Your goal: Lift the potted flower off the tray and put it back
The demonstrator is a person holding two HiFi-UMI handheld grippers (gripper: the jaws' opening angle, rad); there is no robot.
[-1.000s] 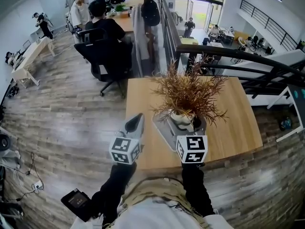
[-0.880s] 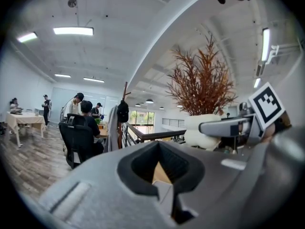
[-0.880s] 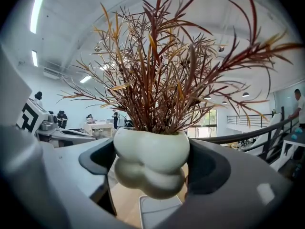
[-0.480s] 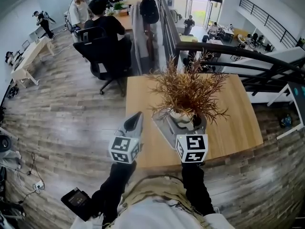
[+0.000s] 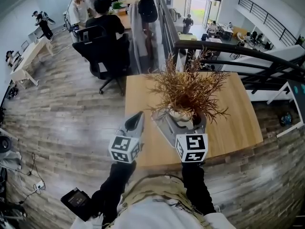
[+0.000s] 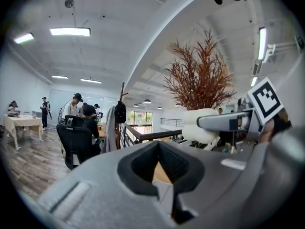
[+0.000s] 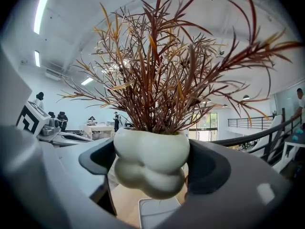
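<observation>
The potted flower, a lumpy white pot with dry reddish-brown stems, hangs just above the grey tray on the wooden table. My right gripper is shut on the pot, one jaw on each side, and the tray's pale corner shows below the pot. My left gripper hovers to the left of the tray, over the table's front left part, shut with nothing in it. In the left gripper view the pot and the right gripper appear at the right.
A black railing runs behind and to the right of the table. Beyond its far left corner stand a black office chair and a desk with seated people. Wooden floor lies to the left.
</observation>
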